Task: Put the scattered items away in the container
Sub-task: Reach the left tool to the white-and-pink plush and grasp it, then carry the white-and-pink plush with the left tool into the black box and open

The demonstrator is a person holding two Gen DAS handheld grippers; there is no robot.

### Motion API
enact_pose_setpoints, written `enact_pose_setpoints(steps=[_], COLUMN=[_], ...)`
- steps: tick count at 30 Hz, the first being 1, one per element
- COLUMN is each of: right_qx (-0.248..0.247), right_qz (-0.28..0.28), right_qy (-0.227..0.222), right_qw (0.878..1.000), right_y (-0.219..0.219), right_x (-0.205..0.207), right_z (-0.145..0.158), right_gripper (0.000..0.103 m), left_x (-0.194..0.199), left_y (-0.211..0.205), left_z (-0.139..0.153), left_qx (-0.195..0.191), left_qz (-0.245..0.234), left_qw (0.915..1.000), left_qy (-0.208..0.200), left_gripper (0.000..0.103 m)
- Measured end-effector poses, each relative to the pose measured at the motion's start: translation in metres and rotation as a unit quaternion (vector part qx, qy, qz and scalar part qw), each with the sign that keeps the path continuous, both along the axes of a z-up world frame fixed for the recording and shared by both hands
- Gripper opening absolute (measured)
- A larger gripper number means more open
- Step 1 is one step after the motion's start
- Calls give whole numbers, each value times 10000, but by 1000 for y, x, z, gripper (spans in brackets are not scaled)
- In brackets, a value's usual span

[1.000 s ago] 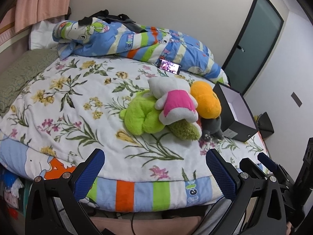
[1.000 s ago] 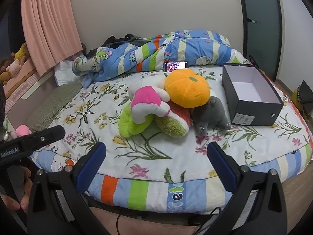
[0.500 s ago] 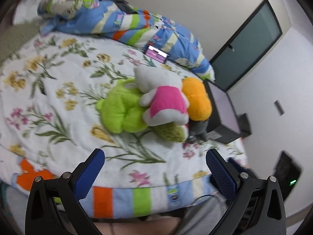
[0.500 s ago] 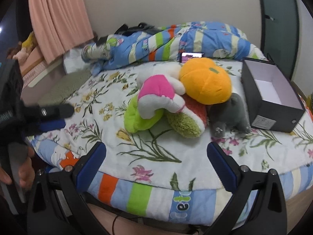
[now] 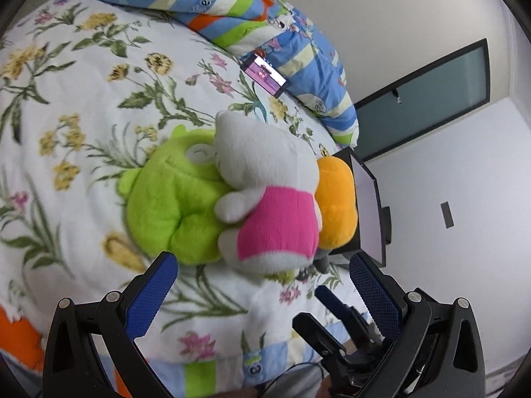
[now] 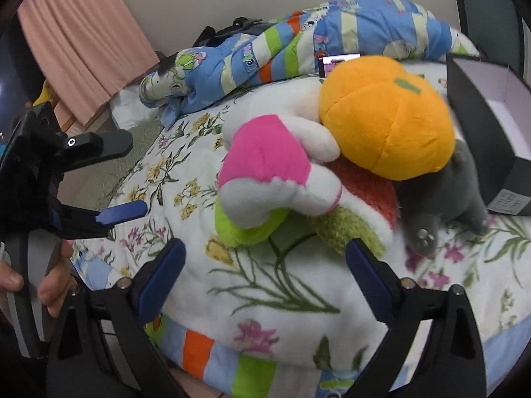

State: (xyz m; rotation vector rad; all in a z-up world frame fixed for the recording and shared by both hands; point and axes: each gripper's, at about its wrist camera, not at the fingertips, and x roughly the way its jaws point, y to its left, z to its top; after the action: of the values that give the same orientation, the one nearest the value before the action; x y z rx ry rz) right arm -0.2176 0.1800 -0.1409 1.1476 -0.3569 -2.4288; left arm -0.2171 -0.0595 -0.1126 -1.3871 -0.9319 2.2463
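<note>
Left gripper (image 5: 262,285) with blue fingers (image 5: 151,295) spread wide, empty, poised over the near edge of the bed (image 5: 76,106), just short of the toy pile. Right gripper (image 6: 265,275) likewise spread apart, gripping nothing, low over the floral quilt (image 6: 282,285).

Heaped mid-bed: a lime-green plush (image 5: 172,205) at the left, a white plush in a pink top (image 5: 275,219) lying across it, an orange pumpkin plush (image 6: 385,119) resting on top toward the right, a red-and-green plush (image 6: 361,209) pinned beneath, and a grey plush (image 6: 441,205) touching the side of the black box (image 6: 481,139). Box open, pale interior showing, standing on the quilt right of the pile.

Behind: a striped blue duvet (image 6: 298,39) bundled up, a lit phone (image 5: 265,74) leaning against it, a pink curtain (image 6: 79,43) at the far left.
</note>
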Motion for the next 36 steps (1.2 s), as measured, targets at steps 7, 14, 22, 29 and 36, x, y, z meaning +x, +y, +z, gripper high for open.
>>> enact_pose_setpoints(steps=[7, 14, 22, 29, 36], right_qx=[3, 92, -428, -436, -393], right_qz=[-149, 15, 199, 398, 512], right_qy=[106, 494, 140, 138, 572], right_qw=[9998, 9987, 9988, 9982, 9963], right_y=[-4, -9, -13, -30, -33], right_x=[-37, -58, -82, -69, -31], right_z=[-13, -10, -25, -27, 6], right_gripper=[97, 103, 103, 74, 73], left_x=[-52, -91, -108, -84, -49], left_y=[17, 41, 61, 72, 65], left_z=[-30, -49, -67, -55, -12], left_qx=[181, 247, 359, -8, 7], left_qz=[-310, -681, -980, -1188, -1145], left_qw=[9983, 9937, 9913, 9919, 9934], left_qy=[-465, -858, -806, -458, -77], left_gripper=[103, 103, 103, 88, 87])
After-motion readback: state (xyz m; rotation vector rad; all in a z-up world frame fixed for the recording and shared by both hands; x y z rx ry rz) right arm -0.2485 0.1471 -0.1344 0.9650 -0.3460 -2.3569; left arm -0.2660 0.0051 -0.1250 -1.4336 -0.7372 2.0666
